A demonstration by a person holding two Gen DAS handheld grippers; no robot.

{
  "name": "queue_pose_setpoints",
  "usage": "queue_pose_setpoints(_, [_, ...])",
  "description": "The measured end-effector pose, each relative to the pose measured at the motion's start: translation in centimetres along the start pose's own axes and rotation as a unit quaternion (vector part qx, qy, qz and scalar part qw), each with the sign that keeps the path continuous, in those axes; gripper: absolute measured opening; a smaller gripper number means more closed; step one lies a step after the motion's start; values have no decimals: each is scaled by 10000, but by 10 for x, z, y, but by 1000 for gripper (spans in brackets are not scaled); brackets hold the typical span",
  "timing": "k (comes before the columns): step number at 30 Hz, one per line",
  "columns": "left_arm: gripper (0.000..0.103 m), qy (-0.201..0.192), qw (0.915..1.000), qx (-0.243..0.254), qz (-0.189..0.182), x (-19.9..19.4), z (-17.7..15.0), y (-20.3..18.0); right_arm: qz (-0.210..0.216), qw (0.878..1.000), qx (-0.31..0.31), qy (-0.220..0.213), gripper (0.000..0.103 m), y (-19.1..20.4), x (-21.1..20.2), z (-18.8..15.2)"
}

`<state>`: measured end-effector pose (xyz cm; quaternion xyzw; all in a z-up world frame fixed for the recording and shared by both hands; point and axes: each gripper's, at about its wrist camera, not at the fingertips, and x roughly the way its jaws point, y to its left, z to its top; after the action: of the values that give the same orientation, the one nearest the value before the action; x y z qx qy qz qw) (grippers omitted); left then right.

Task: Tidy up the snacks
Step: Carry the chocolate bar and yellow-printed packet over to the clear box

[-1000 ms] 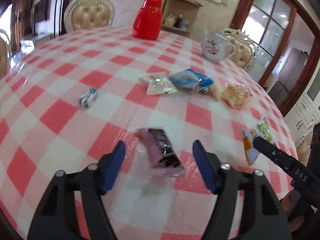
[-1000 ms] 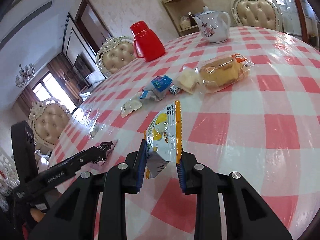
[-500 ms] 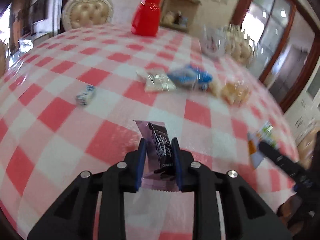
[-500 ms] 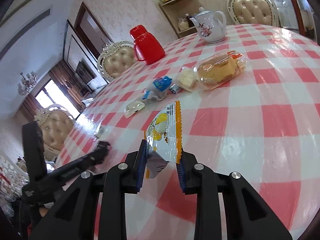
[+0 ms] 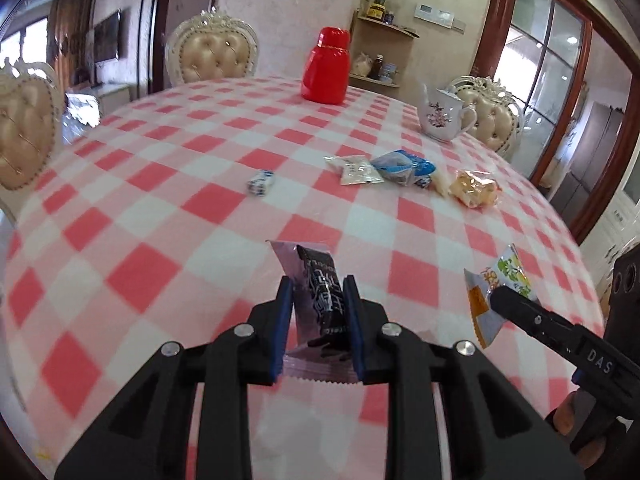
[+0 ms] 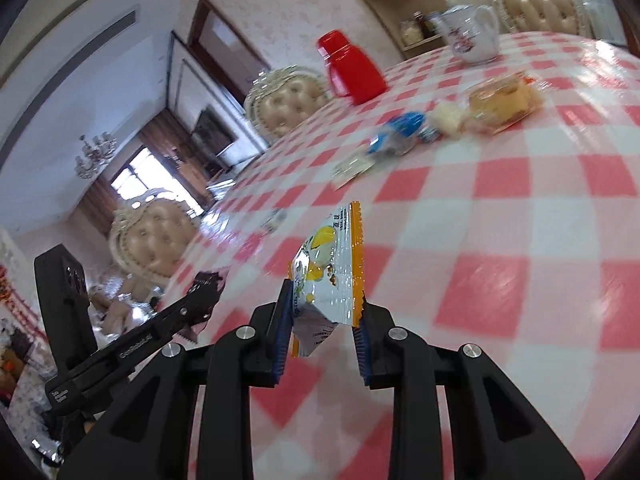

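My left gripper (image 5: 318, 286) is shut on a purple and black snack packet (image 5: 316, 292), held a little above the checked table (image 5: 160, 208). My right gripper (image 6: 323, 296) is shut on a white, yellow and orange snack packet (image 6: 334, 264), also lifted off the cloth. In the left wrist view the right gripper (image 5: 496, 294) and its packet (image 5: 500, 280) show at the right. In the right wrist view the left gripper (image 6: 204, 292) shows at the left with the dark packet (image 6: 206, 282). Farther back lie a blue packet (image 5: 404, 166), a clear white packet (image 5: 356, 168), a wrapped cake (image 5: 474, 188) and a small blue and white candy (image 5: 261, 182).
A red thermos jug (image 5: 326, 66) and a white floral teapot (image 5: 442, 116) stand at the far side of the table. Padded cream chairs (image 5: 214, 54) ring the table. A corner shelf (image 5: 380, 32) with jars and a glass door are behind.
The left gripper closed on the purple and black packet and lifted it off the table. Both hands moved back from the snack cluster, each carrying its packet.
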<state>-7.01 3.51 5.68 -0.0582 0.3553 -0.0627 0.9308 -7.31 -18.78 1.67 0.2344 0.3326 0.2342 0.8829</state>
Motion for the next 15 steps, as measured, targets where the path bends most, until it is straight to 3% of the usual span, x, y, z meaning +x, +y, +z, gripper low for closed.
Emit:
queue_pose_setpoints(8, [26,-122,9989,179,421,-51,-23,30,436,9960,-643,451,28,70,15,-35])
queue_pose_setpoints(15, [26,-215,9969,8,758,-92,-41,77,753,9867,-1245,732,28,139,26,-64])
